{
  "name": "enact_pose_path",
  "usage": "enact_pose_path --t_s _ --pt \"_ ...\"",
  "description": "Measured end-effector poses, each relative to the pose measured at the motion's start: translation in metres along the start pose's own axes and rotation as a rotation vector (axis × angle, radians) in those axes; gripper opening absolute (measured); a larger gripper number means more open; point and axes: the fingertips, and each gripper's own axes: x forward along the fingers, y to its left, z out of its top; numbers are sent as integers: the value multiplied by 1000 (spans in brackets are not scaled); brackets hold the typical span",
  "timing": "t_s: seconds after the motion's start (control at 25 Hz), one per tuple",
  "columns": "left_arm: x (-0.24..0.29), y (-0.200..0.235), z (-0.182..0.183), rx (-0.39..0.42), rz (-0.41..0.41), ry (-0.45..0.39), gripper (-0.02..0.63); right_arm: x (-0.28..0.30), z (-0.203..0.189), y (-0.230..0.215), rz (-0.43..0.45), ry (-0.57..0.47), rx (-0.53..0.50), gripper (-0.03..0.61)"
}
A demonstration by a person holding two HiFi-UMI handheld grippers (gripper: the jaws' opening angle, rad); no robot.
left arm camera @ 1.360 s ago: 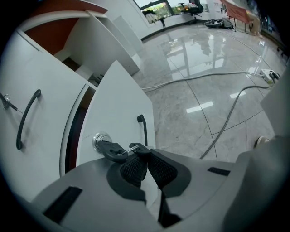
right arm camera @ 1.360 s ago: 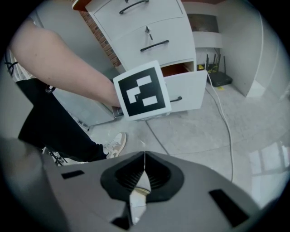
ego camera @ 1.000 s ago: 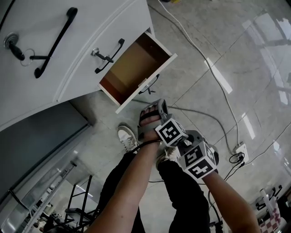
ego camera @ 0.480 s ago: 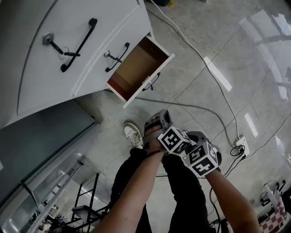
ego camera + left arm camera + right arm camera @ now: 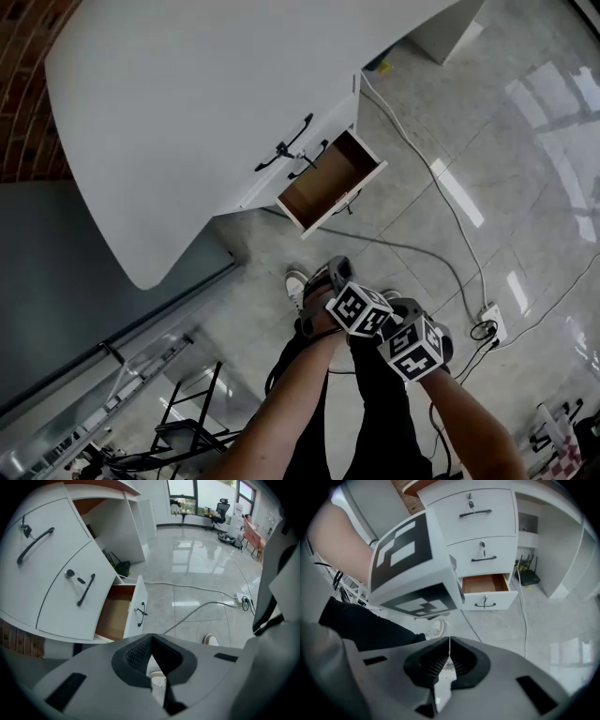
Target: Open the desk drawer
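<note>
The left gripper [image 5: 151, 645] and the right gripper [image 5: 449, 654] were both closed and empty, side by side, with the open drawer [image 5: 330, 184] well apart ahead of them.

Dim, fisheye-warped views; bright glare streaks the glossy floor [image 5: 197, 557].

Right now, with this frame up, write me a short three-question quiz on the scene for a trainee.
1. True or false: the bottom drawer of the desk stands open.
2. What is between the fingers of the left gripper? A) a key B) a drawer handle C) nothing
3. Fill in: the fingers of the right gripper are ___ (open or shut).
Key: 1 true; 2 C; 3 shut.
</note>
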Motion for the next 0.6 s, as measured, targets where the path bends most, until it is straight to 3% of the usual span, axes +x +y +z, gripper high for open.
enact_pose_path --t_s 0.2,0.6 --pt "-39 14 -2 -100 -33 10 5 -28 25 14 -3 2 -22 17" --pt "-104 51 -4 -227 -87 27 5 -65 76 33 -34 11 -30 17"
